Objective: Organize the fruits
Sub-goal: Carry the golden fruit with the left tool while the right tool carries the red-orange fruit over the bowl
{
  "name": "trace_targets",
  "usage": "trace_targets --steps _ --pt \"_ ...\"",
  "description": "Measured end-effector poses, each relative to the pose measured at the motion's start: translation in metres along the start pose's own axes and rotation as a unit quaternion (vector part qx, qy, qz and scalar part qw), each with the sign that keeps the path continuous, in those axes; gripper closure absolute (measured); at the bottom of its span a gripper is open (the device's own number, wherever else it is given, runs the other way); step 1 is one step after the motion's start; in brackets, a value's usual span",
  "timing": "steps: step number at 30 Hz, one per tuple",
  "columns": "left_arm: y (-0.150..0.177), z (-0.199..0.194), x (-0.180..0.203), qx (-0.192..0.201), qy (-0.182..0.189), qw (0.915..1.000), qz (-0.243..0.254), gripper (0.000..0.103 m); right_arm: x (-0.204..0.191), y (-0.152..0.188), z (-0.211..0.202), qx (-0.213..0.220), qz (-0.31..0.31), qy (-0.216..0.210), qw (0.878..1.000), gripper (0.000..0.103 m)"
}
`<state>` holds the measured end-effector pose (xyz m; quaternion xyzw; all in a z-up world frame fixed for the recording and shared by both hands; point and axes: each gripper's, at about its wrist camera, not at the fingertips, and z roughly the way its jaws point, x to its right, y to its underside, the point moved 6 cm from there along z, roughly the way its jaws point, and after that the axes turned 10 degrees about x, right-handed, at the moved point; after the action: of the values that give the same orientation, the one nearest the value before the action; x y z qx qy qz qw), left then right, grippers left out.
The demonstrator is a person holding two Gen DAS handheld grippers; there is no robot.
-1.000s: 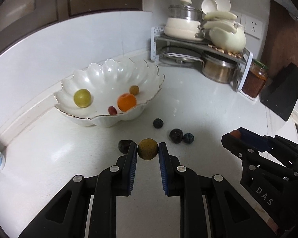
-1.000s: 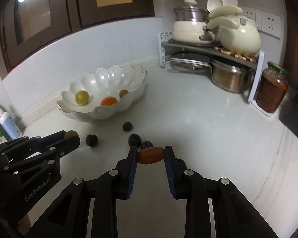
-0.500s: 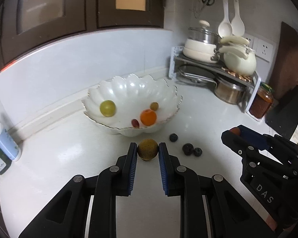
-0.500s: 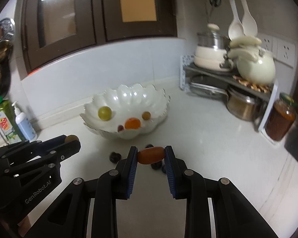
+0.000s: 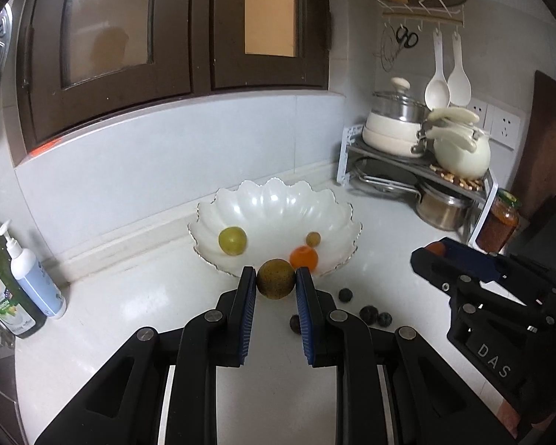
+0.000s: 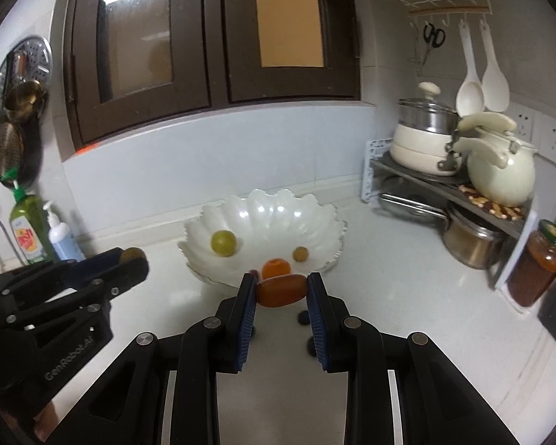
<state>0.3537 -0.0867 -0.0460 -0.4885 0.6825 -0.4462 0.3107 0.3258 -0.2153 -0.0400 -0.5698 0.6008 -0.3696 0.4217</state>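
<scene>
Fruits first, nearest to you: in the lower middle of the left wrist view your left gripper point(image 5: 276, 283) is pinching a round brownish-green fruit point(image 5: 275, 279) across its middle, lifted off the table point(image 5: 111, 319). It has no long axis, so any pad line through its centre serves; it looks light, firm and smooth, and I judge it likely to roll out if the pads sit off centre. In the lower middle of the right wrist view your right gripper point(image 6: 281, 291) is pinching an oblong orange-red fruit point(image 6: 281, 290) by its two ends, its long axis lying level from left to right across the frame, from pad to pad. That end grip probably leaves little contact, and a thin skin could bruise, so squeeze no harder. Below and right of the left gripper, several small dark fruits point(image 5: 368, 312) lie loose on the table, light and prone to rolling. Further off, at frame centre, the white scalloped bowl point(image 5: 278, 200) holds a yellow-green round fruit point(image 5: 232, 240), an orange fruit point(image 5: 304, 257) and a small tan one point(image 5: 313, 239). The bowl looks brittle, so lower each fruit in rather than drop it.
</scene>
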Motion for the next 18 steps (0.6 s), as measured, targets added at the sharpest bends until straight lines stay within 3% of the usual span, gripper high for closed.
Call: trace_targets --steps 18 --pt "-0.038 0.022 -0.013 0.015 -0.023 0.9996 -0.011 0.08 -0.002 -0.033 0.03 0.001 -0.004 -0.014 1.0 0.074"
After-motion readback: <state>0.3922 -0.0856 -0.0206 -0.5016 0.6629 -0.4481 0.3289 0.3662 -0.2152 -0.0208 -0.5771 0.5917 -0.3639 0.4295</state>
